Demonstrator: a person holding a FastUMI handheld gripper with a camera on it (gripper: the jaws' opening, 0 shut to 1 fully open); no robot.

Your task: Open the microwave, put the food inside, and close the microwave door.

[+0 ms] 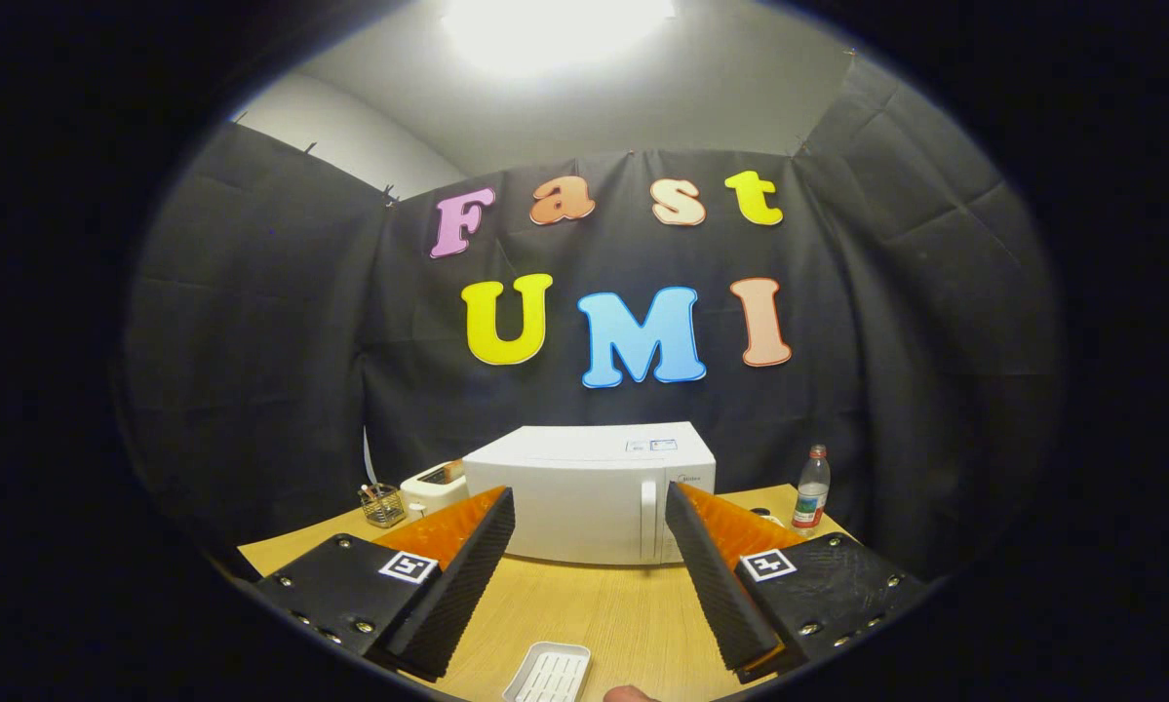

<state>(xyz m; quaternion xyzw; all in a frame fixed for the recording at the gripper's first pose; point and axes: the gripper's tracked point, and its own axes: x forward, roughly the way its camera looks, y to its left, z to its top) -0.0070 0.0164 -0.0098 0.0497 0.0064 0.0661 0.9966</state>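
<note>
A white microwave (589, 492) stands on the wooden table (603, 609) against the back cloth, its door shut and a vertical handle (648, 522) on the right side of the door. My gripper (591, 507) is held open and empty, well back from the microwave, with the door showing in the wide gap between the fingers. A white ridged tray (548, 675) lies on the table close beneath the fingers. A small pinkish rounded thing (630, 694) shows just right of the tray; I cannot tell what it is.
A white toaster (432, 488) sits left of the microwave, with a small wire holder (382, 504) of sticks further left. A clear bottle with a red cap (812, 490) stands to the right of the microwave. Black cloth walls the booth.
</note>
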